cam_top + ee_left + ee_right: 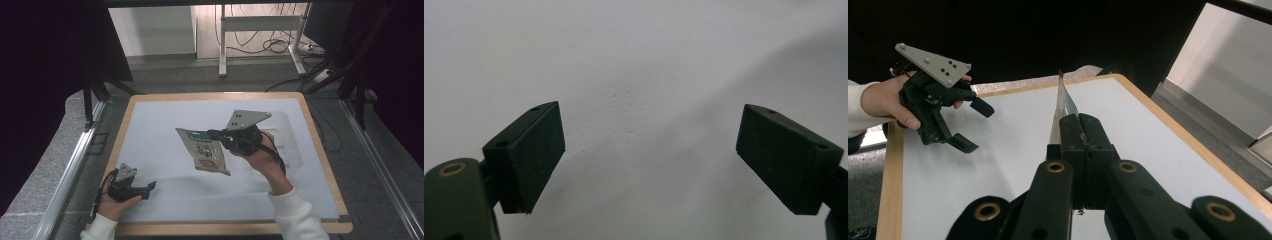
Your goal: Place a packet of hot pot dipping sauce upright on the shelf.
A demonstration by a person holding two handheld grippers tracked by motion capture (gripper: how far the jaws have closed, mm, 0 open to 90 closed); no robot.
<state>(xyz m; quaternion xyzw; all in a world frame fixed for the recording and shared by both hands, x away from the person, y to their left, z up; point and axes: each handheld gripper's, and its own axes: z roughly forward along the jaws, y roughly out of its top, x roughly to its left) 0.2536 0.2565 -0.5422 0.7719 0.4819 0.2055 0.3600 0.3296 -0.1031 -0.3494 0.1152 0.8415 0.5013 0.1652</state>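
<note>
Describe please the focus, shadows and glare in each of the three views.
High view: even light, the snack packet throws a soft shadow on the white table. Left gripper view: the left hand-held gripper is sharp, with broad soft shadows. Right gripper view: the right hand-held gripper is near and dark, the packet edge glints.

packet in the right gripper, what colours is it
The packet is mostly tan with a dark green top band, best seen in the high view.

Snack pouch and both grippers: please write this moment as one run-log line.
right gripper: shut on snack pouch, lifted | left gripper: open, empty, low near table front-left
</note>
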